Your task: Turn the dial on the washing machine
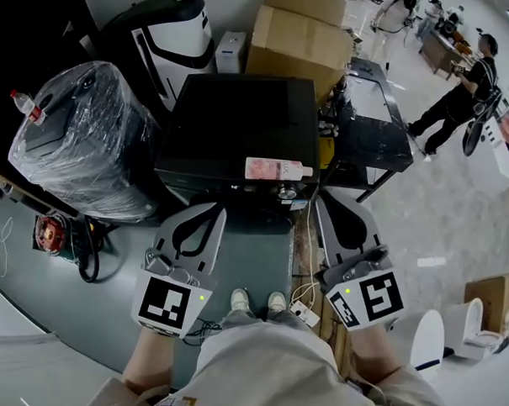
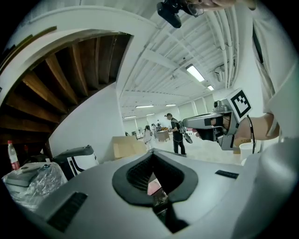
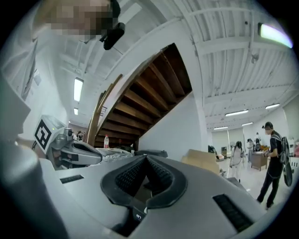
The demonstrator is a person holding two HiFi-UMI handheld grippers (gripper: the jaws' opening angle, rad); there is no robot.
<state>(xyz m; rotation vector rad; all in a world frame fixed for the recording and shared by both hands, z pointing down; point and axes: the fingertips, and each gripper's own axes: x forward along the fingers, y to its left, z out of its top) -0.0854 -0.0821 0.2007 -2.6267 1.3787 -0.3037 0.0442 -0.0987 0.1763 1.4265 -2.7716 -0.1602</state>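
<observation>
One black washing machine [image 1: 233,125] stands straight ahead of the person, its flat top seen from above and its front panel turned toward the person's shoes. To its left sits one bulky bundle wrapped in clear plastic [image 1: 84,144], with one red-capped water bottle [image 1: 26,105] at the bundle's upper left edge. Behind the machine are two cardboard boxes [image 1: 297,42], one stacked on the other.

There are two grippers, held side by side in front of the machine. The left gripper [image 1: 210,209] has its jaws pressed together at the tips, with nothing between the pads. The right gripper [image 1: 325,203] is likewise pressed together and empty.

One pink bottle [image 1: 274,168] lies on its side along the front edge of the machine's top, its long axis running left to right and its white cap at the right. Just below that cap end is the one dial [image 1: 286,192], a small round knob on the front panel that faces the person. It lies between the two grippers' tips, nearer the right one. Its marking is too small to make out.
</observation>
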